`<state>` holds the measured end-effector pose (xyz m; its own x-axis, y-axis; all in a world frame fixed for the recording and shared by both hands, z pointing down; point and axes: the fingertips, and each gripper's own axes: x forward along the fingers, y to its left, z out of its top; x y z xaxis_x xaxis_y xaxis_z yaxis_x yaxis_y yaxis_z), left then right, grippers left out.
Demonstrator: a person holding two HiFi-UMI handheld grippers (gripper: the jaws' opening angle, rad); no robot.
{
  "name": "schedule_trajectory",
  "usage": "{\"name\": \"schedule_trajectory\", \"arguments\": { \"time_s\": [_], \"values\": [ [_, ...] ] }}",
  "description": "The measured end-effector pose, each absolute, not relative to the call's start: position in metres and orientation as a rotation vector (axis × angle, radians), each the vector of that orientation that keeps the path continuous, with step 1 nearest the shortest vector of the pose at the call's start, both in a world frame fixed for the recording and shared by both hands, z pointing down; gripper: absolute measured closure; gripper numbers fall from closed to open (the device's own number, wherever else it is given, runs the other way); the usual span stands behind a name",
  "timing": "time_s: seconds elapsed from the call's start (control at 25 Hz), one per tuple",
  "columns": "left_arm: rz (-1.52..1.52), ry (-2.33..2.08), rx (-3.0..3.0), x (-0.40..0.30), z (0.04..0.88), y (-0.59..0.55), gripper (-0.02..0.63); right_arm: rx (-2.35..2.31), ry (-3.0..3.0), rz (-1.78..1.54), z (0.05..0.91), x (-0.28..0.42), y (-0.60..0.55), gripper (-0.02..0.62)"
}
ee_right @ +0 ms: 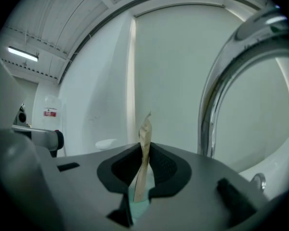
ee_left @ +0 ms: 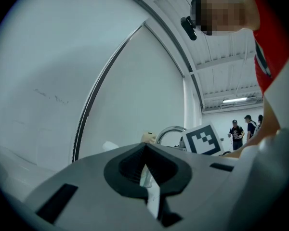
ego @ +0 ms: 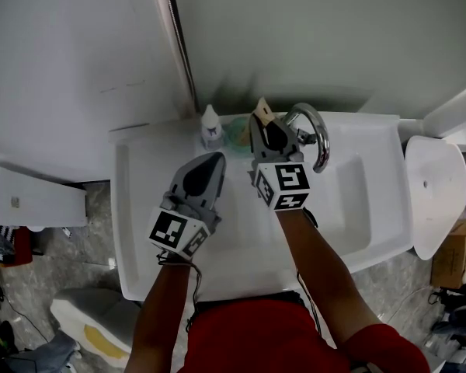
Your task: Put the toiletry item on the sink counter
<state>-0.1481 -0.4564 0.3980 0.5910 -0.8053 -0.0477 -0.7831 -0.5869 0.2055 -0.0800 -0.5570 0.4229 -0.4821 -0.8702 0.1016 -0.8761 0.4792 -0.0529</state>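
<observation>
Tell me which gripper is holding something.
The right gripper, by the faucet: its jaws clamp a thin tan sachet, while the left gripper is shut on nothing.

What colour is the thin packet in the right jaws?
Tan. The packet shows best in the right gripper view.

Both bare forearms reached forward side by side, the left forearm (ego: 168, 313) angled slightly inward and the right forearm (ego: 324, 274) likewise. The left gripper (ego: 215, 158) pointed ahead, jaws closed together and empty. The right gripper (ego: 260, 123) sat just beside it, slightly farther forward — jaws pinched on a thin tan sachet (ee_right: 144, 143) standing on edge.
</observation>
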Motion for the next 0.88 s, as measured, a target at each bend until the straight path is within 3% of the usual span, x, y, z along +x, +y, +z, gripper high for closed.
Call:
{"name": "schedule_trajectory", "arguments": {
  "time_s": [0.28,0.48,0.88],
  "values": [
    [-0.215,-1.326,2.649,-0.146,0.398,-0.456,0.589,1.506,-2.580,0.176,0.438,-0.079,-0.559,0.534],
    [-0.223,-1.318,2.653,-0.141,0.398,-0.451,0.589,1.438,-2.533,0.266,0.459,-0.074,-0.554,0.439],
    [-0.226,-1.322,2.659,-0.136,0.393,-0.436,0.589,1.343,-2.543,0.214,0.457,-0.062,-0.512,0.433]
  ]
}}
